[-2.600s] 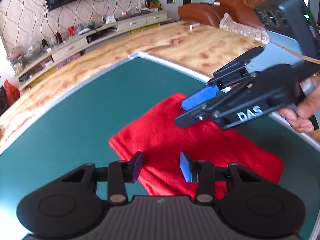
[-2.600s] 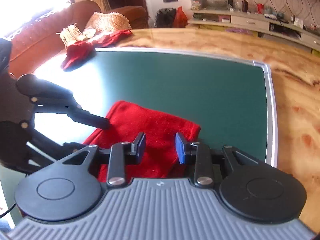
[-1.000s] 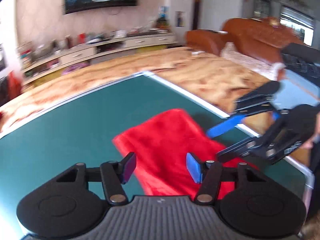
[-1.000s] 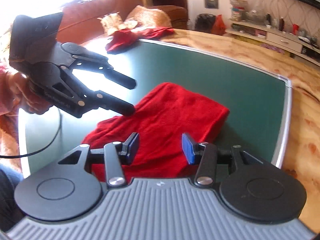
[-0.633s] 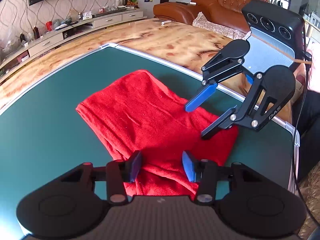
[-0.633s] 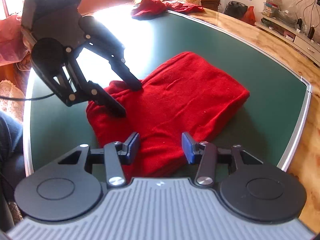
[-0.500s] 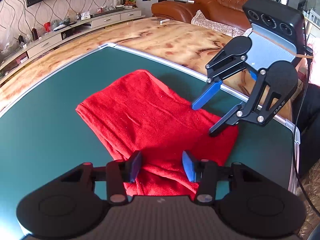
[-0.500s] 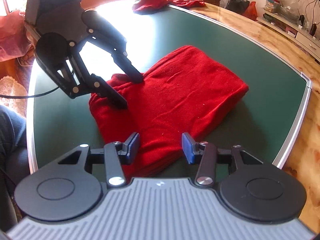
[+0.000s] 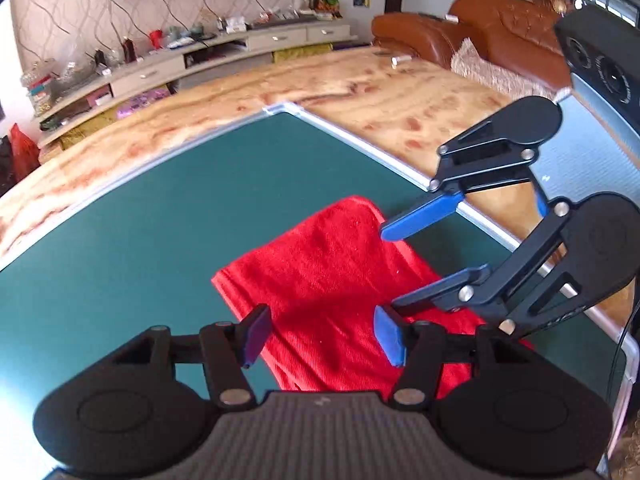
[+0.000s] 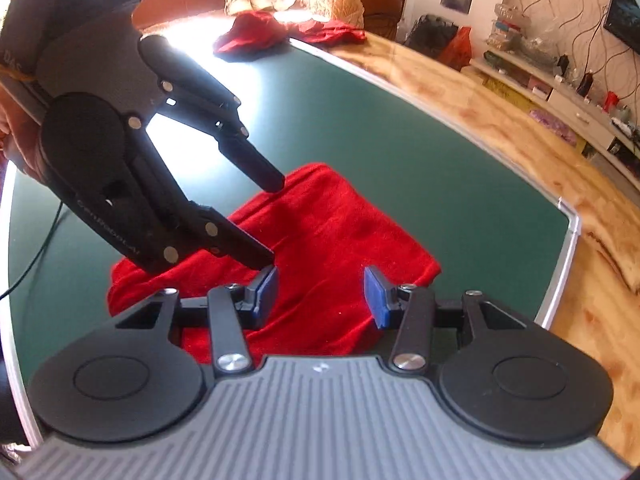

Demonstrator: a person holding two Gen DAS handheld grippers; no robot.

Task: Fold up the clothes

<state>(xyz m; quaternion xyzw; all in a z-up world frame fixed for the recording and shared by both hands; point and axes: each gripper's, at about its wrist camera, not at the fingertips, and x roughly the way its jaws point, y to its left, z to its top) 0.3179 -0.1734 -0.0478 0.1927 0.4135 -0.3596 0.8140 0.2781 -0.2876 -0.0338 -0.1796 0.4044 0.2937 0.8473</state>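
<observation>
Both claws hover apart and empty, the left gripper (image 9: 322, 336) opening and the right gripper (image 10: 320, 292) alongside, over the near end of the folded red cloth (image 9: 332, 276), whose long axis runs away from them toward the far edge of the green mat (image 9: 160, 216).

The red cloth (image 9: 340, 280) looks soft, finely ribbed and matt; around it the green surface (image 9: 140, 240) is smooth and matt, edged with shiny metal trim (image 9: 360, 140).

The folded cloth (image 9: 332, 280) lies on the desk (image 9: 140, 240) near one corner (more clothes (image 10: 256, 36) lie at the far edge).
</observation>
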